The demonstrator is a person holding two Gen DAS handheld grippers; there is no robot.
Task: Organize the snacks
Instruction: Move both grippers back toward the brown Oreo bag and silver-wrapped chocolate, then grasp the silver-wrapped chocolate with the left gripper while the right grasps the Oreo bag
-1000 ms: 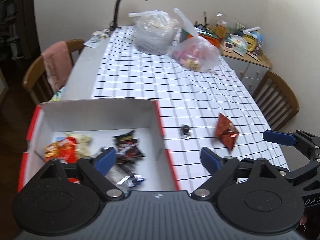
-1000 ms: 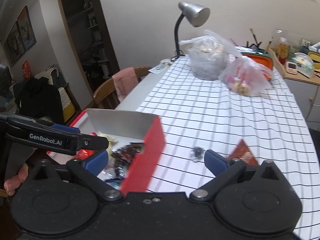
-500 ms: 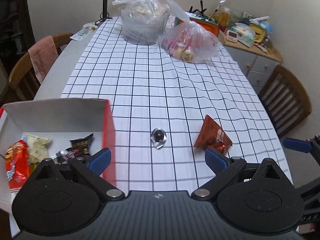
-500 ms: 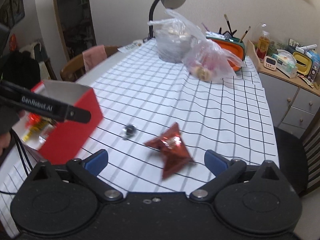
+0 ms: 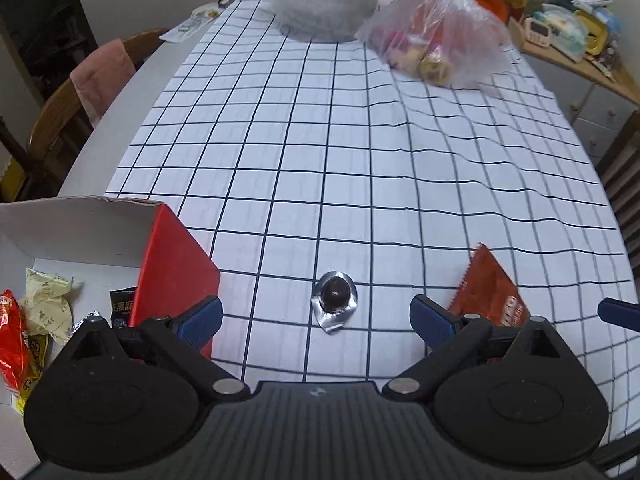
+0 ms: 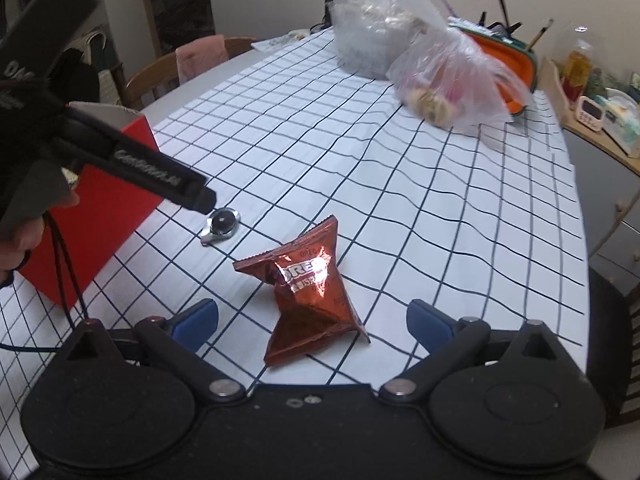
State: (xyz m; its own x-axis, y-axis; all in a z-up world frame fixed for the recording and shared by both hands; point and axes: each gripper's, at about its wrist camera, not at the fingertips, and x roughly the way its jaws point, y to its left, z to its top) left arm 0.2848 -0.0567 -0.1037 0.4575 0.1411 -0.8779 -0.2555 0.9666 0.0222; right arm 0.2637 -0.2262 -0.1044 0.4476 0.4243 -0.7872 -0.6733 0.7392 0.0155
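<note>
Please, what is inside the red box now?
In the red box lie a red packet, a pale packet and a dark packet. The left gripper and the box wall cover the rest.

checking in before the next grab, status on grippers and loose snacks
Left gripper open, empty, lined up on foil-wrapped chocolate. Right gripper open over red Oreo packet. Both snacks outside red box. Nothing blocking.

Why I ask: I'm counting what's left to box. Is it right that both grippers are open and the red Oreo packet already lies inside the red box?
Not quite. The right wrist view shows the Oreo packet on the checked tablecloth, outside the red box. Both grippers are open.
</note>
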